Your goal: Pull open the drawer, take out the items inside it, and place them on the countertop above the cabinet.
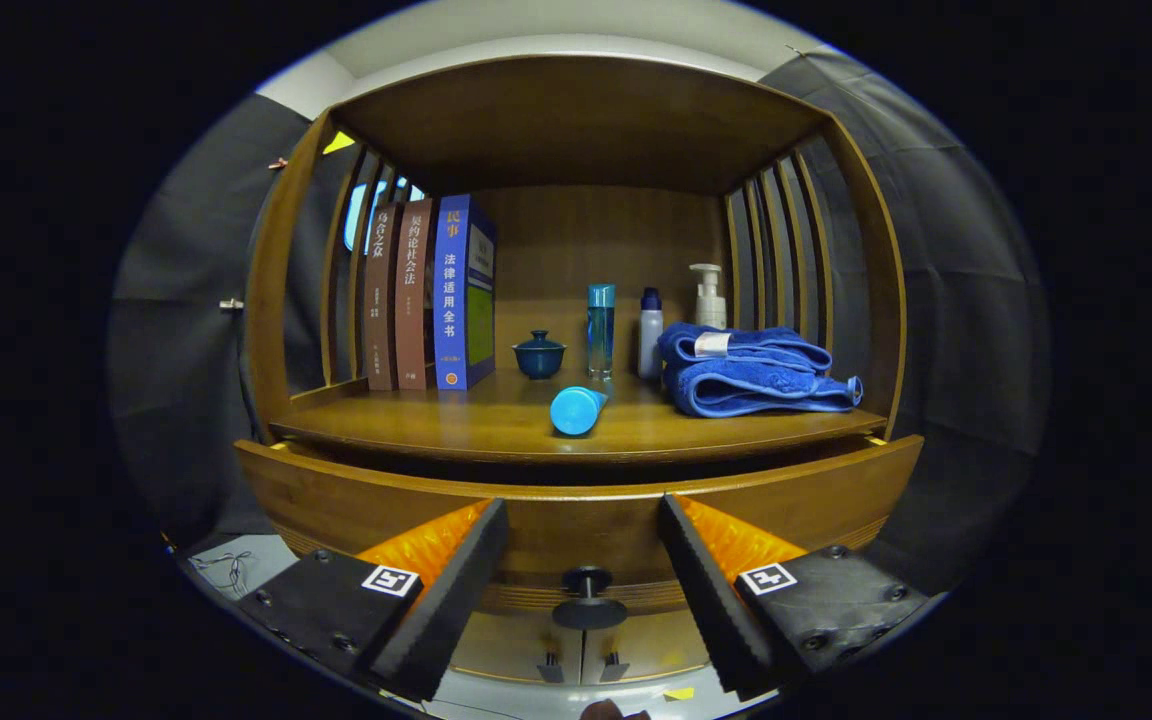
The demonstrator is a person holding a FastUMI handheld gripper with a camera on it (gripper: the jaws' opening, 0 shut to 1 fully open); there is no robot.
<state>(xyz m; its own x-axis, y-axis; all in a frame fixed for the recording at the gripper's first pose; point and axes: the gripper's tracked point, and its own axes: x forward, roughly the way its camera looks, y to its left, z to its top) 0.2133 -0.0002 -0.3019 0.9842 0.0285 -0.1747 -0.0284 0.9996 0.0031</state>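
The cabinet point(576, 120) is warm brown wood w/ fine grain; the drawer point(576, 505) front is same brown and its knob point(587, 580) is black. On the countertop point(496, 425): two brown books point(399, 295), a blue book point(462, 290) w/ yellow letters and green patch, a dark teal lidded cup point(539, 355), a clear light-blue bottle point(601, 330), a white bottle w/ blue cap point(650, 335), a white pump bottle point(708, 295), a royal blue towel point(751, 372), a light-blue tube point(578, 409) lying down. The gripper point(584, 540) fingers stand apart, the knob between.
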